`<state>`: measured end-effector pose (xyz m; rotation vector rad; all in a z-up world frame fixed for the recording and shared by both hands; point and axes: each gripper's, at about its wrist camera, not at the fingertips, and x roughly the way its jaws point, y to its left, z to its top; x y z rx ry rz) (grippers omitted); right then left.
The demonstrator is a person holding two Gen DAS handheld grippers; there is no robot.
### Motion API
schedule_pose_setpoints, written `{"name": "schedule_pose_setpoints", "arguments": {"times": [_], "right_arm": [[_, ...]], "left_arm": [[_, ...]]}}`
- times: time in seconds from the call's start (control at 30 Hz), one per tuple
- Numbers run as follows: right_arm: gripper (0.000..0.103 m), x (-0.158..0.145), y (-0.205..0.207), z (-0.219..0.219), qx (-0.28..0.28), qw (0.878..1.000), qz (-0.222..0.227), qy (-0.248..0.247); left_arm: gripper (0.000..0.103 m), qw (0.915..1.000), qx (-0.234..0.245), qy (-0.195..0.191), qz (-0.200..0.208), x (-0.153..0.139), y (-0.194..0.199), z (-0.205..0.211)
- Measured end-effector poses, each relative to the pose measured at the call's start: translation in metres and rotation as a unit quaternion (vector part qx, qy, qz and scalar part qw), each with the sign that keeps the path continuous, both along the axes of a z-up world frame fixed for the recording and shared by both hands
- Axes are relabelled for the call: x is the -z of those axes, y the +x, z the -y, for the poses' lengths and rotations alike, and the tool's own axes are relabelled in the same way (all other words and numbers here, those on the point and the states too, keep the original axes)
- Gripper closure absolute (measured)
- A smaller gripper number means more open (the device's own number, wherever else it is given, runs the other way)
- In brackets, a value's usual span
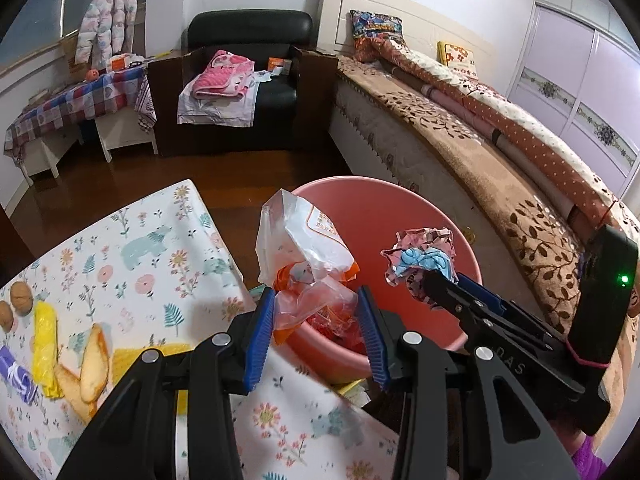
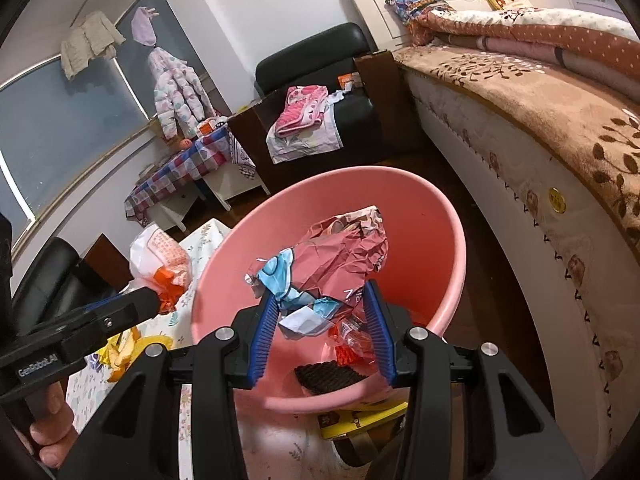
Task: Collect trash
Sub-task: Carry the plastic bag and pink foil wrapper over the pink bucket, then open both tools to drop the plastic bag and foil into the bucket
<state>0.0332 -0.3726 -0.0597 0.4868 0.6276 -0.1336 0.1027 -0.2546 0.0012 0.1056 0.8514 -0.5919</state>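
Observation:
My left gripper [image 1: 317,322] is shut on a crumpled clear plastic bag [image 1: 304,240] with white and orange print, held up beside the near-left rim of a pink basin [image 1: 404,208]. The right gripper [image 2: 321,314] is shut on a crumpled pink and blue wrapper [image 2: 344,252] over the basin's [image 2: 452,224] inside. Each view shows the other tool: the right gripper [image 1: 438,280] with the wrapper [image 1: 420,254], and the left gripper [image 2: 154,300] with the bag [image 2: 160,256]. In the basin lie a clear orange wrapper [image 2: 352,340] and a dark brown ridged piece [image 2: 328,376].
On the floral tablecloth [image 1: 168,264] to the left lie two walnuts [image 1: 20,298], a yellow wrapper [image 1: 44,340], bread slices [image 1: 94,360] and a purple wrapper [image 1: 16,372]. A bed [image 1: 460,140] runs along the right. A black armchair [image 1: 248,92] stands behind. A hand [image 2: 52,432] holds the left tool.

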Motion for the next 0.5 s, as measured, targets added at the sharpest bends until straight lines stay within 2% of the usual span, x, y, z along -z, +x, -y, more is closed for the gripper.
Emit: {"name": "schedule_pose_setpoints", "arguments": {"times": [0.5], "right_arm": [[0.059,0.005,0.009,0.001,-0.007,1.000,0.001,0.002]], "left_arm": [[0.061,0.9996,0.009,0.018,-0.020,0.019,0.017,0.023]]}}
